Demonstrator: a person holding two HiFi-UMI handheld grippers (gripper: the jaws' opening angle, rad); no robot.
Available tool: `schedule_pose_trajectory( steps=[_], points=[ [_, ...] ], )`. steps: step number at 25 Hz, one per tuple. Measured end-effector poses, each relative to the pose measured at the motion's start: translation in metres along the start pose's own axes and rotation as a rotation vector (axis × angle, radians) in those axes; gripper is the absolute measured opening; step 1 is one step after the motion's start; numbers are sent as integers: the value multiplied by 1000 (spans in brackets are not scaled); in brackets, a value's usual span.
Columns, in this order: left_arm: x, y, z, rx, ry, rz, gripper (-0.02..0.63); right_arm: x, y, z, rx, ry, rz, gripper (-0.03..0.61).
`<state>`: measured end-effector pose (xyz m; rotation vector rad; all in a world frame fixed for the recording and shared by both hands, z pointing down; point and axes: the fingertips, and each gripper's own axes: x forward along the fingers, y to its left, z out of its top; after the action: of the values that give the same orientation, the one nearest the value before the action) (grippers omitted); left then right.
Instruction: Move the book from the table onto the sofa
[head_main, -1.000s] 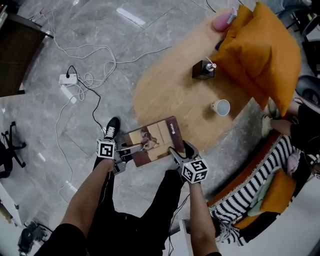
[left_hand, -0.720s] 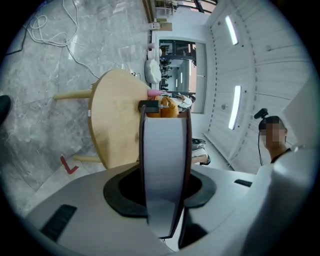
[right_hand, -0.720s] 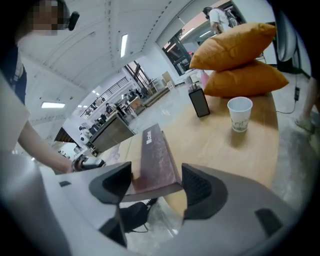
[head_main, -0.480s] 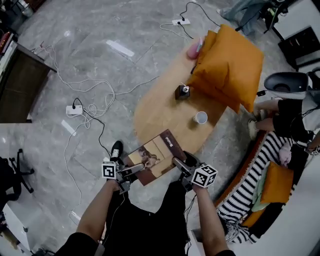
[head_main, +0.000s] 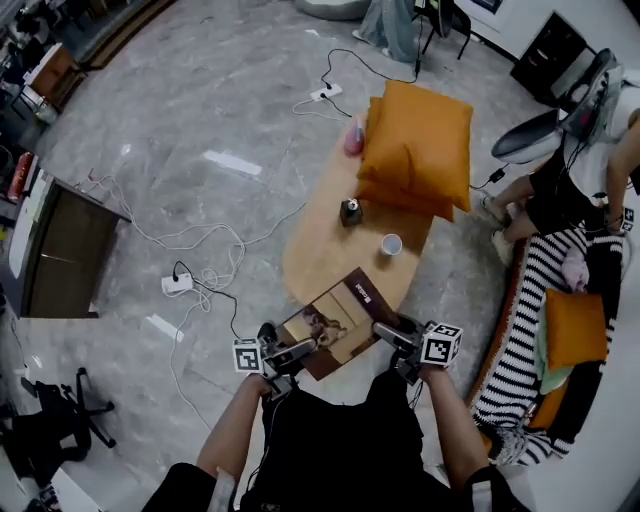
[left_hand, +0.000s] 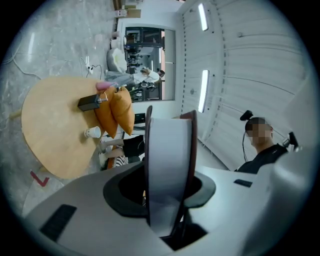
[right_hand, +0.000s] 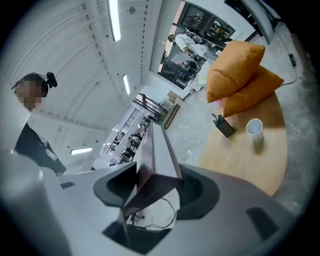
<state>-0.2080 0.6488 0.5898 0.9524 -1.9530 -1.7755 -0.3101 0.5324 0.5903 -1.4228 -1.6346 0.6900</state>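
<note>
the grey marble floor (head_main: 200, 100) spreads all round the table (head_main: 320, 255), which is an oval wooden top and my landmark here. to the right of the table runs the striped sofa (head_main: 515, 350), with 1 orange cushion (head_main: 575, 328) lying on it. well to the left of the table stands a dark cabinet (head_main: 60, 260). past the table's far right end a person (head_main: 570, 170) sits on a chair.

on the far end of the table 2 orange cushions (head_main: 420, 140) lie stacked, taking up most of that end.

the book (head_main: 340, 320) is up off the table. from my head it shows over the table's near end, cover up, a picture on the left half and a brown band on the right. it is not on the sofa.

i hold it from both short sides. my left gripper (head_main: 300, 350) is clenched on the book's left edge, and the white page block stands upright between its dark pads. my right gripper (head_main: 385, 333) grasps the right edge. its jaws have just been closing, and the book's corner sits between them with the pads against it.

near the middle of the table, just on my side of the cushions, stands 1 white cup (head_main: 391, 244). a small black box (head_main: 350, 211) sits beside it, further along the table. a pink thing (head_main: 354, 137) lies at the table's far left edge, touching the cushions. on the floor left of the table a white power strip (head_main: 178, 284) lies among loose cables (head_main: 190, 238).
</note>
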Motion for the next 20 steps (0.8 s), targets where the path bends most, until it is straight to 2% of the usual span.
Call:
schedule_pose_trajectory(
  steps=[2,5,10,14,20],
  points=[
    [6,-13,-1,15,20,-3,147,-11,11,6,21,-16,16,229],
    [6,-27,5,54,43,20,147,-15,27,11,119,-47,114,189],
    [8,-35,6,9,19,11,147,-16,45,28,206,-154,279,155],
    [24,-50,10,23,8,-13,147,-26,47,39,249,-207,276,153],
    [37,-57,20,32,26,-37,147,-35,54,56,240,-291,287,149]
  ],
)
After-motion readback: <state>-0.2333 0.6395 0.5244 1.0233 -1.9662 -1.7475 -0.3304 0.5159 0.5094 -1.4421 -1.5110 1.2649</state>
